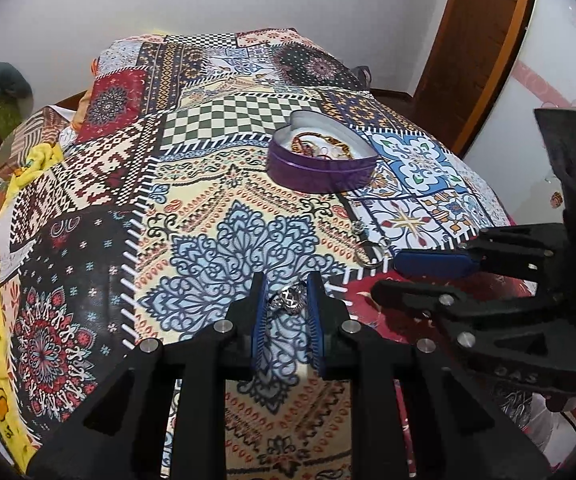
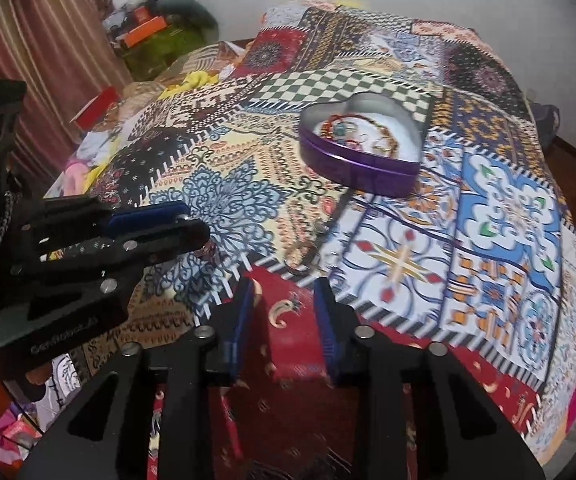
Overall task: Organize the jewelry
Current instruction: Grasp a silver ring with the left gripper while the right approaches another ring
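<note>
A purple heart-shaped tin [image 1: 319, 168] with several bangles and chains inside sits on the patterned bedspread; it also shows in the right wrist view [image 2: 361, 170]. My left gripper [image 1: 286, 298] is shut on a silver ring [image 1: 288, 299], held low over the bedspread, near side of the tin. A small chain piece with a ring [image 1: 367, 246] lies between it and the tin. My right gripper [image 2: 284, 304] is open and empty, hovering over the red patch near the bed's front; it shows at the right of the left wrist view [image 1: 415, 276].
The patchwork bedspread [image 1: 224, 216] covers the whole bed. Yellow cloth and clutter [image 1: 12, 184] lie off the left side. A wooden door frame [image 1: 475, 40] stands at the back right. A curtain [image 2: 28, 40] and boxes are at the left.
</note>
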`<state>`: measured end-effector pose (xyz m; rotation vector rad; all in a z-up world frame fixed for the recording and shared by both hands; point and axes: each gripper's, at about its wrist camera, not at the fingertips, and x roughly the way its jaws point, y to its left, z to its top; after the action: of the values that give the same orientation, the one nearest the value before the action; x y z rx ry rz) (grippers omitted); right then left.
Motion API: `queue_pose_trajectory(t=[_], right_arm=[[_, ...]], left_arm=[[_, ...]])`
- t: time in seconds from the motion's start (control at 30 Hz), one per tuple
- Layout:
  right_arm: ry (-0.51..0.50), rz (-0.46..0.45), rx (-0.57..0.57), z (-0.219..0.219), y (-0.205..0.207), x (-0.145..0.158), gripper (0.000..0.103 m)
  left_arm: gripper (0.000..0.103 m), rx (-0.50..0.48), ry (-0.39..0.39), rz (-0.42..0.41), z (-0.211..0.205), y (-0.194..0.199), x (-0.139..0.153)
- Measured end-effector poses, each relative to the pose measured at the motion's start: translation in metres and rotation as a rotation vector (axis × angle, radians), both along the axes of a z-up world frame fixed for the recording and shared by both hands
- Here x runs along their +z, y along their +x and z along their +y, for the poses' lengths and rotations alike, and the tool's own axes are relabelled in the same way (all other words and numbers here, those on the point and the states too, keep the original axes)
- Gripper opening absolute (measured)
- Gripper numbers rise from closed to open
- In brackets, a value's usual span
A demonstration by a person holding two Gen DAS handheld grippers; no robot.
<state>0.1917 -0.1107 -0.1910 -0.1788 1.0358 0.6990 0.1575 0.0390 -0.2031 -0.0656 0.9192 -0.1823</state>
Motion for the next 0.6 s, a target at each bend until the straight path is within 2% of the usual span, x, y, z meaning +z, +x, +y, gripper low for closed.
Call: queue_pose_trajectory(t=[0.4, 0.47, 0.6], right_arm=[[-0.082, -0.041, 0.001, 0.017, 0.014, -0.006, 0.027], [-0.092, -0.054, 0.005, 0.018, 0.013, -0.007, 0.020], [-0.090, -0.069, 0.010, 0.018, 0.011, -0.005, 0.020]], left_arm=[[0.019, 0.020, -0.028, 0.001, 0.008, 0.000, -0.003], [0.019, 0.021, -0.029, 0.000, 0.009, 0.000, -0.002], [0.019, 0.023, -0.021, -0.006, 0.009, 0.001, 0.000]])
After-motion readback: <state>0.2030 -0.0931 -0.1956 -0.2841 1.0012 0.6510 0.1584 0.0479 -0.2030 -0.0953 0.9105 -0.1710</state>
